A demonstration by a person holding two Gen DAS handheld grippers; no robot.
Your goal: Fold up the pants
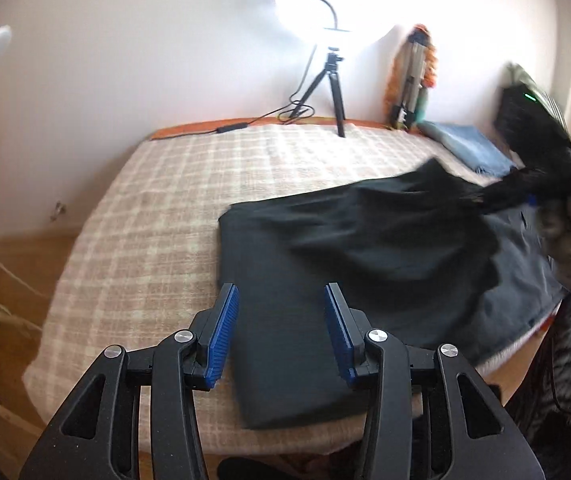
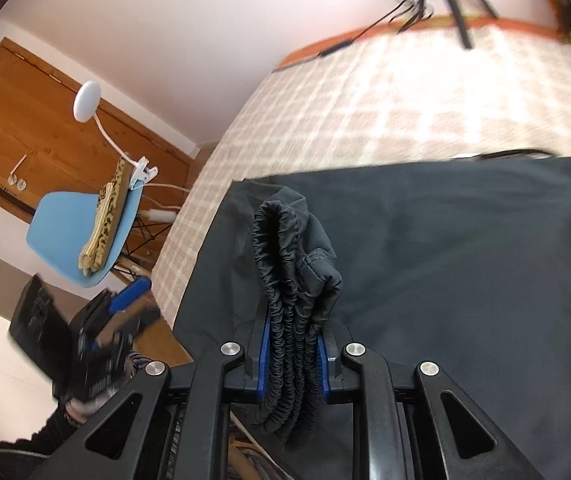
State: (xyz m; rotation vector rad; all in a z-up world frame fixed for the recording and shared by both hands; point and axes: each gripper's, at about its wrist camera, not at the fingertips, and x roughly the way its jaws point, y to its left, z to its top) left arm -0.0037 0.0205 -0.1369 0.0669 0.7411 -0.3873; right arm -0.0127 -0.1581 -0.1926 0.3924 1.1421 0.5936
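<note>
Dark pants [image 1: 325, 248] lie spread on the checked bed cover [image 1: 157, 208]. My left gripper [image 1: 281, 292] hovers over their near end, open, with nothing between its blue pads [image 1: 221, 332]. In the right wrist view my right gripper [image 2: 292, 336] is shut on the bunched elastic waistband [image 2: 281, 248], which stands up out of the jaws above the flat pants [image 2: 465, 280]. In the left wrist view the right end of the pants is drawn up toward a blurred dark shape [image 1: 525, 148]. The left gripper's blue pad [image 2: 130, 294] shows blurred at the lower left of the right wrist view.
A ring light on a small tripod [image 1: 331, 88] stands at the far edge of the bed, its cable [image 1: 245, 124] trailing left. Folded blue cloth [image 1: 465, 146] lies at the back right. A light-blue chair [image 2: 65, 236] stands on the wooden floor left of the bed.
</note>
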